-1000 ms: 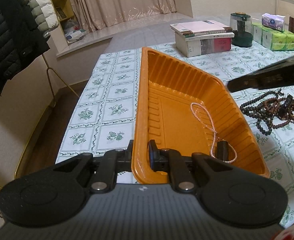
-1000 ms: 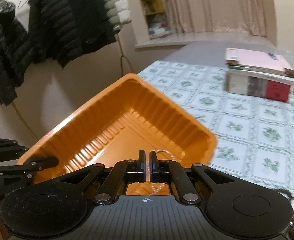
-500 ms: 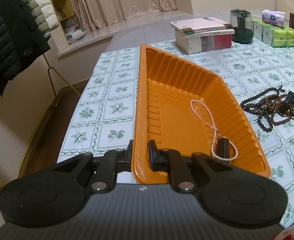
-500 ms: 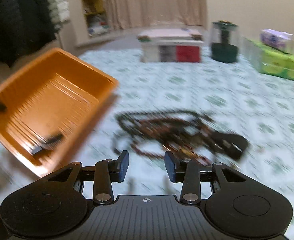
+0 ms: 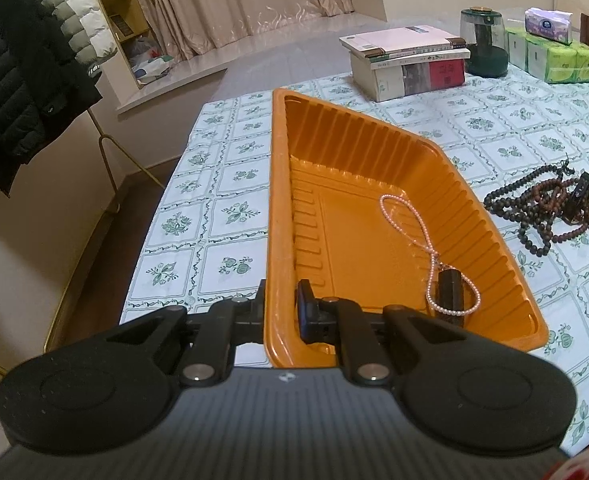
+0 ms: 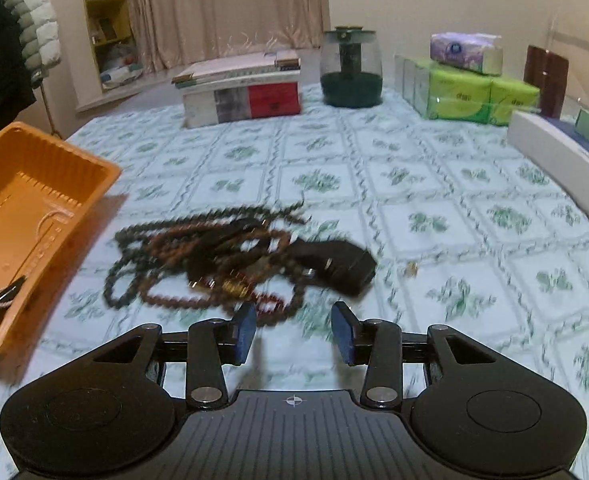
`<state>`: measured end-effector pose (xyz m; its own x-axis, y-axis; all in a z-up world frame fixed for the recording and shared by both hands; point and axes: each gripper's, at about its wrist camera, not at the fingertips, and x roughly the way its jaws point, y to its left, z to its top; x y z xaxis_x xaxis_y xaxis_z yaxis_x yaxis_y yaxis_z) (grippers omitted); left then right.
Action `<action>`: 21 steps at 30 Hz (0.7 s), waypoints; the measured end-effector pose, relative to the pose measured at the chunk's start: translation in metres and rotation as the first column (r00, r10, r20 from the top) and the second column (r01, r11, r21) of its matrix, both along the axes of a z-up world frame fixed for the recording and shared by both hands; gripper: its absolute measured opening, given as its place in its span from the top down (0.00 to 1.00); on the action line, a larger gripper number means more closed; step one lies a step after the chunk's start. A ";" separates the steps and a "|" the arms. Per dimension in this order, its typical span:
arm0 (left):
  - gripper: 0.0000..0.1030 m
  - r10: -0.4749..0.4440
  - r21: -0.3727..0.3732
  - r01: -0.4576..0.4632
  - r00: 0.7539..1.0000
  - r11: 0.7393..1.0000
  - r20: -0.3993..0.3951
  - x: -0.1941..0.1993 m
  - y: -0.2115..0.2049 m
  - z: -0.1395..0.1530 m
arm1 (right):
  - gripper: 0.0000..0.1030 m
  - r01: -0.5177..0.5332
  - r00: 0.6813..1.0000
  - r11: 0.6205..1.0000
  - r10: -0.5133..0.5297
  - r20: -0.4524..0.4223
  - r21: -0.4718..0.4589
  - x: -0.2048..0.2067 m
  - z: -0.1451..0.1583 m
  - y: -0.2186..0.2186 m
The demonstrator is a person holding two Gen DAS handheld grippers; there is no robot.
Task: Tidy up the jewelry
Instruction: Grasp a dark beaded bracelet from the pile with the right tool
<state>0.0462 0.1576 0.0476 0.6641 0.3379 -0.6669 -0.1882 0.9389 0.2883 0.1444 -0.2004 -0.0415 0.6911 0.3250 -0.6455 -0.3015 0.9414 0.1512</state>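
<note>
The left gripper (image 5: 280, 308) still clamps the tray (image 5: 275, 216) rim. The right gripper (image 6: 293, 332), emptied and opened, now faces seemingly tangled beads (image 6: 198, 256); necklace (image 5: 414, 240) lies in the tray.

The right gripper (image 6: 292, 330) left the orange plastic tray (image 6: 106, 174), swung right over the tangled dark bead strings (image 6: 198, 248); its jaws were just opening, empty.
</note>
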 end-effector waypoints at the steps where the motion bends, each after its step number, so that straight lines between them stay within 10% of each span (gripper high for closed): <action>1: 0.89 0.001 0.001 -0.001 1.000 1.000 -0.002 0.000 0.000 0.000 | 0.60 0.002 1.000 1.000 -0.002 -0.001 0.005 0.006 -0.001 0.001; 14: 0.90 0.003 0.011 -0.003 1.000 1.000 -0.016 0.002 0.000 -0.002 | 0.92 -0.017 0.999 0.998 0.014 -0.046 -0.058 0.044 -0.017 0.014; 21: 0.90 0.003 0.010 -0.003 1.000 1.000 -0.015 0.002 0.000 -0.002 | 0.94 -0.012 1.000 0.997 0.014 0.024 -0.070 0.029 0.002 0.010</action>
<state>0.0483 0.1576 0.0460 0.6529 0.3467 -0.6734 -0.1864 0.9353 0.3009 0.1730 -0.1900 -0.0395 0.7027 0.2886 -0.6503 -0.3165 0.9454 0.0776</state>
